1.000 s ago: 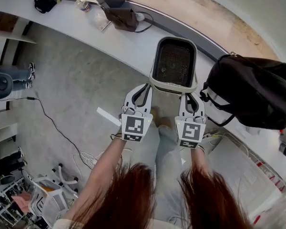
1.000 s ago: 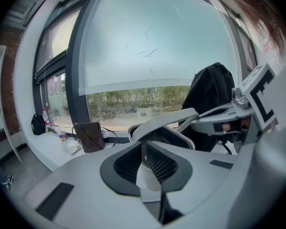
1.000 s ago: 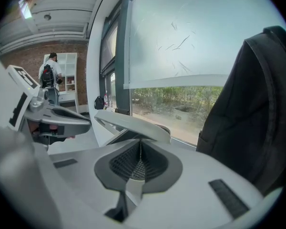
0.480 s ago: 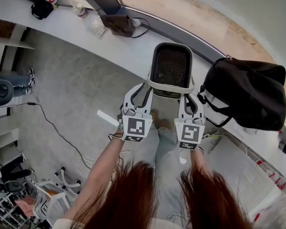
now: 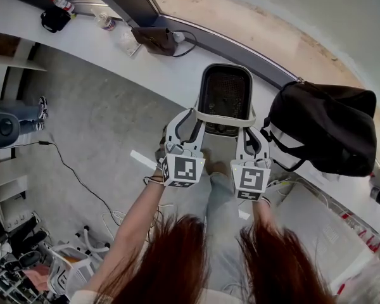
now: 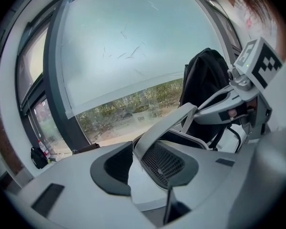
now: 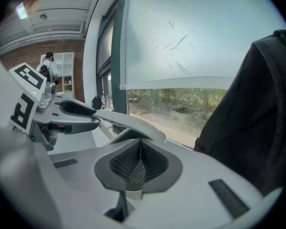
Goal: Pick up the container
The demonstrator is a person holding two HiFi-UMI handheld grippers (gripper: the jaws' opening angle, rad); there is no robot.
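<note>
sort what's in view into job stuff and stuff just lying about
For the job: container; right gripper, jaws shut on its rim; left gripper, jaws just opening, rim between them.
Lying about: black bag; brown pouch; small black pouch.

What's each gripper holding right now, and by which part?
Right gripper is clamped on the container's near mesh wall. Left gripper holds nothing: its jaws have just been opening, the rim between them.

A long white ledge (image 5: 171, 65) runs below the window. On it lie a black backpack (image 5: 329, 128) at the right, a brown pouch (image 5: 155, 40) farther left, then a small black bag (image 5: 52, 19) and a bottle (image 5: 61, 4). The mesh container (image 5: 226, 94) is at its front edge, contact unclear.
</note>
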